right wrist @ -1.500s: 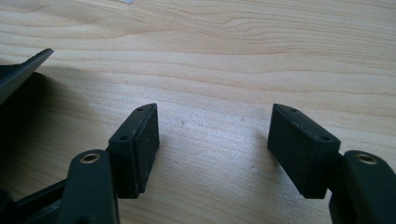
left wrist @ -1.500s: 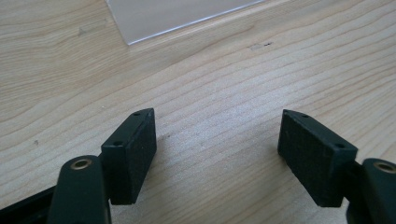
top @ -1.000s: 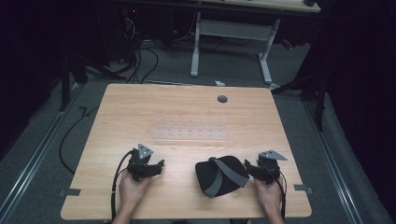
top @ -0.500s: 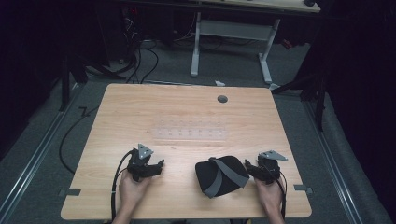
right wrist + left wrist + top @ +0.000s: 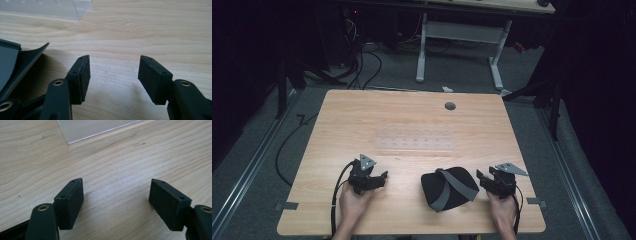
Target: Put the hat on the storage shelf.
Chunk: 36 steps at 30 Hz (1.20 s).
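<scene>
A black cap with a grey band [image 5: 449,187] lies on the wooden table [image 5: 412,115] near the front edge, right of centre. Its dark edge [image 5: 15,65] also appears at the left of the right gripper view. My right gripper [image 5: 481,177] sits just right of the cap, pointing at it. Its jaws [image 5: 113,70] have just been closing but still stand apart over bare wood, with nothing between them. My left gripper [image 5: 382,176] rests at the front left, well clear of the cap. It is open [image 5: 116,192] with only tabletop between its pads.
A clear plastic rack [image 5: 417,141] lies flat in the middle of the table, and its corner shows ahead of each gripper [image 5: 92,127] [image 5: 50,7]. A round cable hole [image 5: 450,106] sits near the far edge. Cables and a white desk frame [image 5: 459,35] stand on the floor beyond.
</scene>
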{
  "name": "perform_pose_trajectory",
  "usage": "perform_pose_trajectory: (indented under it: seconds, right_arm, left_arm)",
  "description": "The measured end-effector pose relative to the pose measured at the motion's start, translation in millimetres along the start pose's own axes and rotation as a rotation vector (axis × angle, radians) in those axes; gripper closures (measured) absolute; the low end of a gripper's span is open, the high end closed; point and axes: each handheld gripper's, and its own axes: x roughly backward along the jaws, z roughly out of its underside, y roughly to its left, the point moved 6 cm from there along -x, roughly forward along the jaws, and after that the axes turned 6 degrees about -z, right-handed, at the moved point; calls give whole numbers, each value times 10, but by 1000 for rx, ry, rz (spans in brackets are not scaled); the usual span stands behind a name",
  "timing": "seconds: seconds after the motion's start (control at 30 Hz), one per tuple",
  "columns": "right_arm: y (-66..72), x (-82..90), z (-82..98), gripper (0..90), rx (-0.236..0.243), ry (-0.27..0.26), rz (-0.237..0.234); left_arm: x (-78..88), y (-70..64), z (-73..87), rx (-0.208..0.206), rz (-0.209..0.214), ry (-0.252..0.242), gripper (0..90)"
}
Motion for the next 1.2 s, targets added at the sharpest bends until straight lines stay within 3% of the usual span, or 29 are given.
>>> perform_pose_trajectory:
  seconds: [0.43,0.83,1.2]
  right_arm:
    - [78,131,-13,462,-17,-41,-54]
    - [203,294,-49,487,5,-69,-89]
    - [383,490,-75,423,34,-104,-131]
  left_arm:
    - [0,0,1,0,1,1,282]
    - [0,0,0,-1,1,1,282]
    - [-1,0,1,-1,0,1,282]
